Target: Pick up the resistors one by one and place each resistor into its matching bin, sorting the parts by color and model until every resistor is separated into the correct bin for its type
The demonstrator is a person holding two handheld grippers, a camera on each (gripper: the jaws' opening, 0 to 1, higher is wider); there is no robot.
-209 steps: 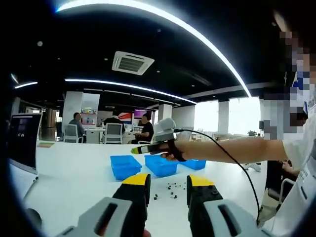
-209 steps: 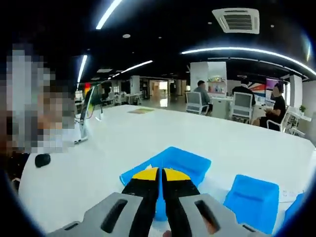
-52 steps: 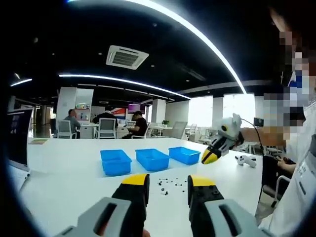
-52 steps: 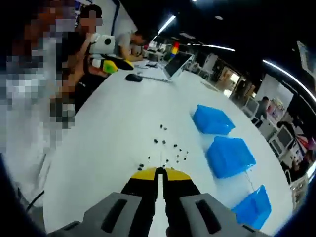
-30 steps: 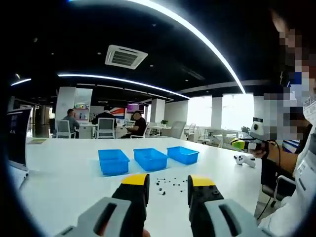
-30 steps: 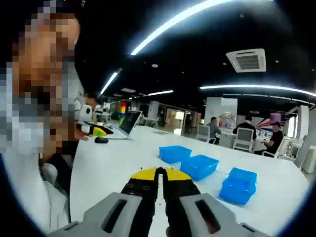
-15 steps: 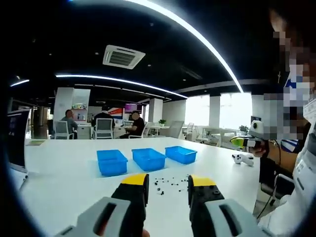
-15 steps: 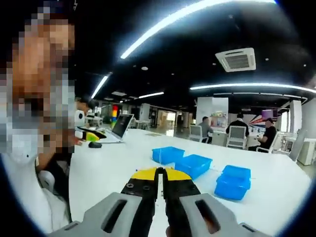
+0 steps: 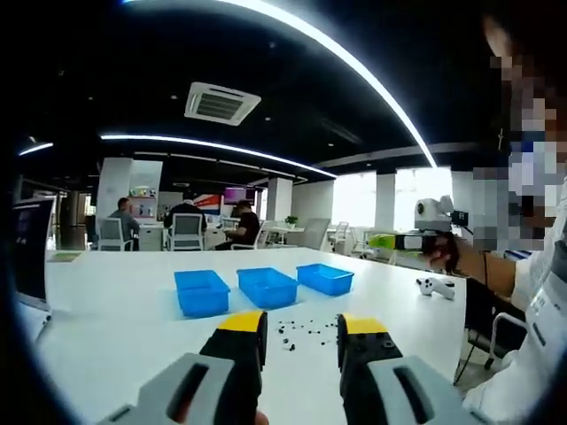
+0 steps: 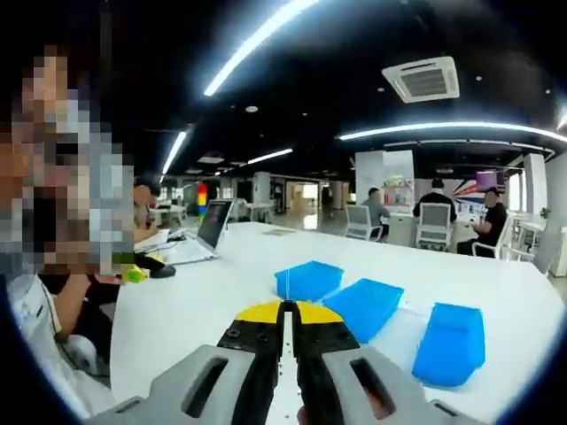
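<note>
**Sorting in progress, many resistors still on the table**

The scene is a large open office with a dark ceiling, long curved light strips and an air-conditioning vent (image 9: 221, 103). People sit at desks far at the back. In front stands a wide white table (image 9: 115, 301), and a laptop (image 10: 213, 226) rests open near its far side in the right gripper view.

On the table stand three blue bins in a row: the left bin (image 9: 201, 291), the middle bin (image 9: 268, 285) and the right bin (image 9: 324, 277). What is inside them cannot be seen from this low angle.

The left gripper (image 9: 299, 335) points toward the bins with its yellow-tipped jaws spread apart and nothing between them. The right gripper (image 10: 284, 315) is held up in the air at the right of the left gripper view. Its jaws are pressed together, and a thin wire seems to stick out from the tips, so it probably pinches one resistor, but the part is too small to be sure.

The loose resistors (image 9: 299, 330) lie as small dark dots on the table, between the left gripper and the bins. It looks like the task is not finished: a good number of parts is still unsorted.
</note>
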